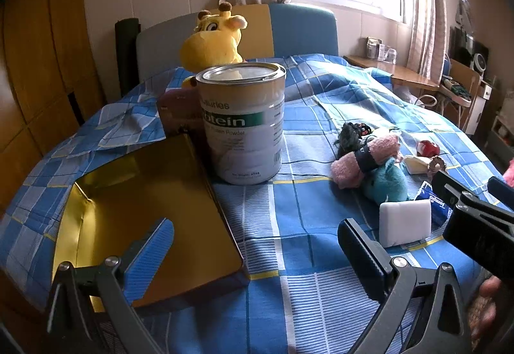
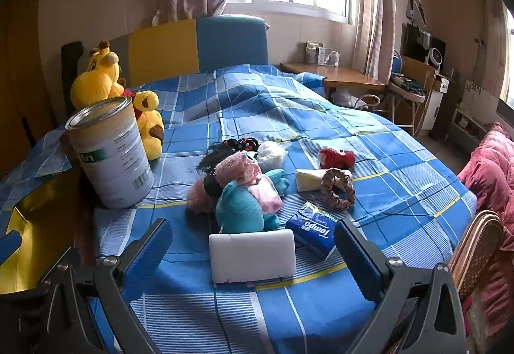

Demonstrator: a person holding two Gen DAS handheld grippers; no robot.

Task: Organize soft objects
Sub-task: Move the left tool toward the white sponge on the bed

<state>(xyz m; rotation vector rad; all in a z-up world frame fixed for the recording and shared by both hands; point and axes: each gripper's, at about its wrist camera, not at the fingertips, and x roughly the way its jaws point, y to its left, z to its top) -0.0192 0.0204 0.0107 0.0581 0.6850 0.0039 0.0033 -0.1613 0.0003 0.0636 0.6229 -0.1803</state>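
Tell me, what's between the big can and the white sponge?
Only bare blue checked bedspread between the can and the white sponge, seen in the left wrist view.

A bed with a blue checked cover (image 2: 321, 135) fills the frame. Lying on it: a gold metal tray (image 1: 154, 209) lower left, a white protein powder tin (image 1: 242, 122), a yellow plush giraffe (image 2: 106, 80), a white foam block (image 2: 252, 257), and a central heap of soft toys (image 2: 237, 190).

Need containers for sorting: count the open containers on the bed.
2. The protein powder can stands upright beside the giraffe plush; the gold tin box lies left of it. Others may be hidden.
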